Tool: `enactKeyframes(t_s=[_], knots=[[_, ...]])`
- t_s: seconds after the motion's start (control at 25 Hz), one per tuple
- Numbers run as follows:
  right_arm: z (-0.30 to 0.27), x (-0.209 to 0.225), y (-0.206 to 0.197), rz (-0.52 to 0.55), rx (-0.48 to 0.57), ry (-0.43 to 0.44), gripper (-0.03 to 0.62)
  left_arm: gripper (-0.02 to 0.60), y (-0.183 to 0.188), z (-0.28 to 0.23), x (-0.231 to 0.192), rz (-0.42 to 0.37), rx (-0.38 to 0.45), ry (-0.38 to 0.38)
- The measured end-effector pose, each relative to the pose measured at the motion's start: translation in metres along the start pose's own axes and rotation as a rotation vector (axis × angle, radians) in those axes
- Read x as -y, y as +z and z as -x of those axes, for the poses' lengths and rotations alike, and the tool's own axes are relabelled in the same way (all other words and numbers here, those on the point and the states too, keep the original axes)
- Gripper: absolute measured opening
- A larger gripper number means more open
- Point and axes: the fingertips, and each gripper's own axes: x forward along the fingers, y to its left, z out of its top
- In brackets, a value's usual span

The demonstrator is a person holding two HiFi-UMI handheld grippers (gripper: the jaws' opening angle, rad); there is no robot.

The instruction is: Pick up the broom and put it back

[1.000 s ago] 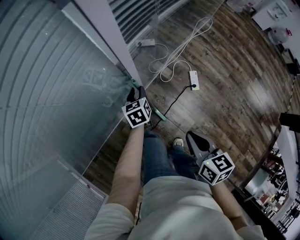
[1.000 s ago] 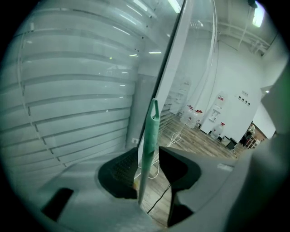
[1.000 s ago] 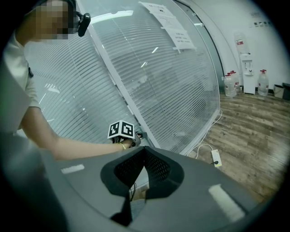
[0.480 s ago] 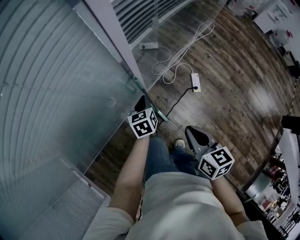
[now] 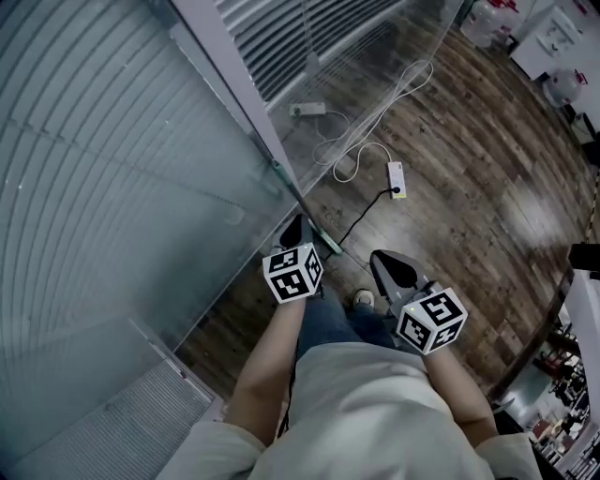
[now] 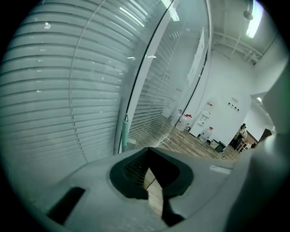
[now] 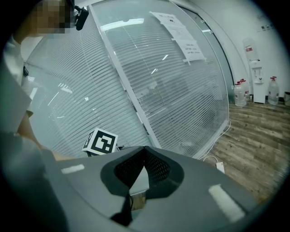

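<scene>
Left claw (image 6: 147, 150) is closed and empty, apart from the broom (image 6: 123, 135), which leans upright against the glass wall's post (image 5: 228, 66), apparently already put back. Right claw (image 7: 144, 149), also closed and empty, hangs idle.

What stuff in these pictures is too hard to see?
1. Broom: in the left gripper view its bottom end is hidden behind the left tongs.
2. Paper: in the right gripper view its print is too small to read.
3. Jugs: in the head view they are cut off by the top edge.
</scene>
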Motion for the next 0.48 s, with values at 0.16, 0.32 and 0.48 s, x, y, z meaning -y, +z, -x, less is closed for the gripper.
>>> enactKeyframes(t_s=[0.16,0.32,0.48], knots=[[0.01,-0.001,0.005,0.02,0.017,0.015,0.006,-0.002,-0.001,0.024,0.021,0.021,0.017,-0.02],[0.024,0.001,0.012,0.036,0.029,0.034,0.005,-0.002,-0.005,0.044,0.048,0.012,0.016,-0.039],[0.038,-0.001,0.009,0.053,0.027,0.049,0.005,-0.002,-0.011,0.063,0.069,0.013,0.015,-0.064]])
